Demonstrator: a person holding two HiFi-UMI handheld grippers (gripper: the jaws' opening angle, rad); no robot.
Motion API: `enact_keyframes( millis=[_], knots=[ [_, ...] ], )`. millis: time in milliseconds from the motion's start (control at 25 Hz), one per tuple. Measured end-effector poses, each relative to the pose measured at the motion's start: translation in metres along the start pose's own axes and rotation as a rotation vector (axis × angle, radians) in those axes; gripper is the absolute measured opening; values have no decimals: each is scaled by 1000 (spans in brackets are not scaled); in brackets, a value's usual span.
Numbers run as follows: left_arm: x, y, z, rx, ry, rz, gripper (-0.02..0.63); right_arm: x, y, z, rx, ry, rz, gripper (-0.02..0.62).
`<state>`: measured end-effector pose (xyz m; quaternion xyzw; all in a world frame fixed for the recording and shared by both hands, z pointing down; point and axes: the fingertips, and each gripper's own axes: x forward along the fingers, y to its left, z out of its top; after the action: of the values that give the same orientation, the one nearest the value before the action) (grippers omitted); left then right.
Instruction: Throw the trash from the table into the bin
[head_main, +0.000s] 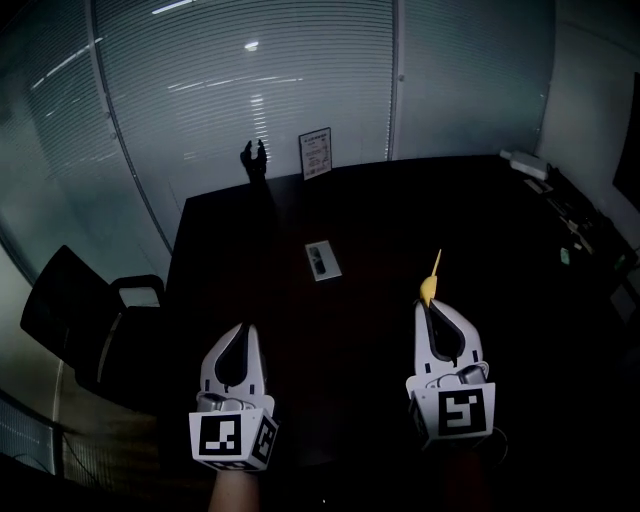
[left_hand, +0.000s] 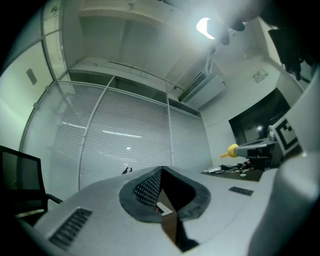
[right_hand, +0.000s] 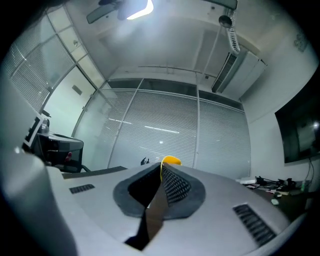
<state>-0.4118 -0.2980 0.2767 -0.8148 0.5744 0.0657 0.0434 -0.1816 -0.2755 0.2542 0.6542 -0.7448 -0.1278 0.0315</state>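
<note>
Yellow teardrop-shaped scrap (head_main: 428, 290) with a thin pointed stem is pinched at the tips of the right gripper (head_main: 425, 306), stem aimed away toward the far edge of the dark table (head_main: 400, 200). Left gripper (head_main: 245, 328) is pressed together, empty; open tabletop is seen ahead.

Three cameras facing the blinds (head_main: 250, 100) beyond the dark table (head_main: 400, 210)

The head view looks steeply down on the table from above its near edge. Each gripper view sits close behind its own jaws, looking roughly level across the table toward the blinds; all three share the small dark figure (head_main: 254, 160) at the table's far edge.
</note>
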Motion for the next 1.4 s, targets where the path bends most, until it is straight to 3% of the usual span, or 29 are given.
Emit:
enact_keyframes(
  millis=[400,640,1120,1240,1400],
  knots=[
    [30,-117,1,-32,-12,-245,0,-82,-105,-10,-39,40,-255,14],
    [37,-228,-3,-37,-22,-359,0,-155,-199,-26,-39,58,-371,14],
    [26,-467,-5,-52,-25,-366,0,-284,-403,-77,-59,104,-386,14],
    [29,-500,-8,-52,-13,-379,0,-296,-432,-84,-50,109,-395,14],
    [37,-513,-8,-50,-8,-434,0,-302,-439,-86,-44,125,-436,14]
  ],
)
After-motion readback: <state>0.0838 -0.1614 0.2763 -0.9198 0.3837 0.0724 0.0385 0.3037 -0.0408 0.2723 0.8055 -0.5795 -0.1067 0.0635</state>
